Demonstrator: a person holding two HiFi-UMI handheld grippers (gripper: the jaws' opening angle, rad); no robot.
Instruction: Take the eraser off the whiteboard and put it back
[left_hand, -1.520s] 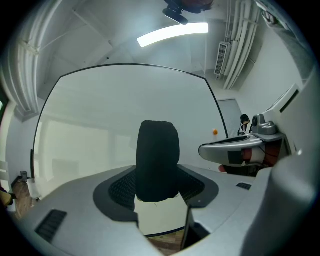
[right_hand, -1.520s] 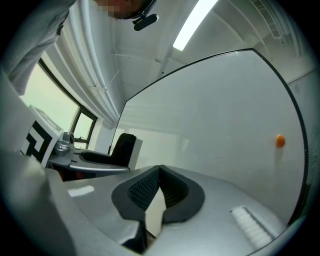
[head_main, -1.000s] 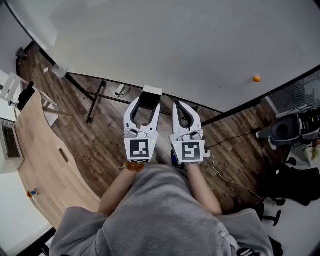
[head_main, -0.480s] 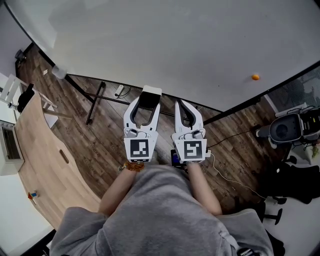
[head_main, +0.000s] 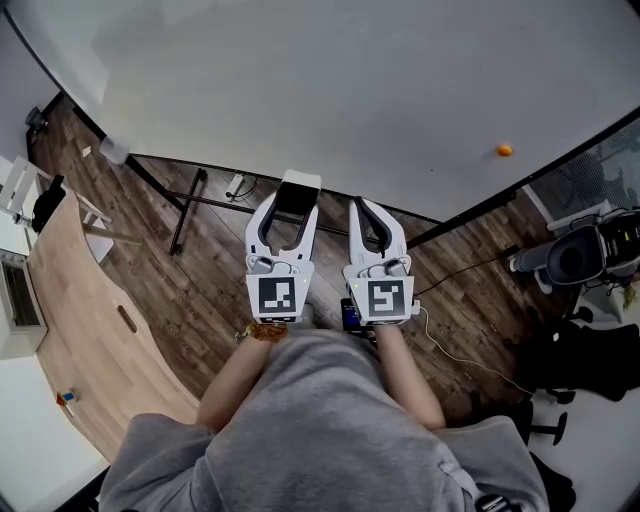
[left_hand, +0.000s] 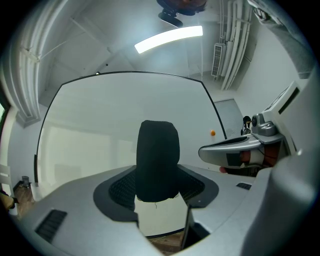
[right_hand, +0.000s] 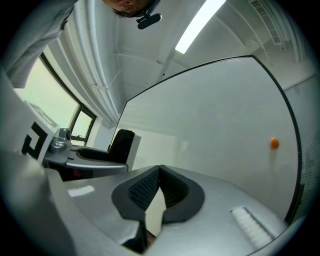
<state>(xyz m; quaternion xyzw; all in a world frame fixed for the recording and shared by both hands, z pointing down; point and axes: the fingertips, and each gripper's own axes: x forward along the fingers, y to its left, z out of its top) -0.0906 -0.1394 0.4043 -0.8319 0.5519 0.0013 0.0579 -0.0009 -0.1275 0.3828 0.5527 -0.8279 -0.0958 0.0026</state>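
The eraser (left_hand: 157, 160) is clamped between the jaws of the left gripper (head_main: 290, 215), clear of the whiteboard (head_main: 350, 90) that lies straight ahead. Its long axis is seen running out along the jaws, pointing toward the board. Just beside it, the right gripper (right_hand: 159, 172) is held with jaws pressed together on nothing. The return is judged to fall to the left.

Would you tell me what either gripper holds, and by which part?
The left gripper clamps the white block eraser with a black felt face by its near end, the rest sticking out past its fingers. The right gripper is shut, empty.
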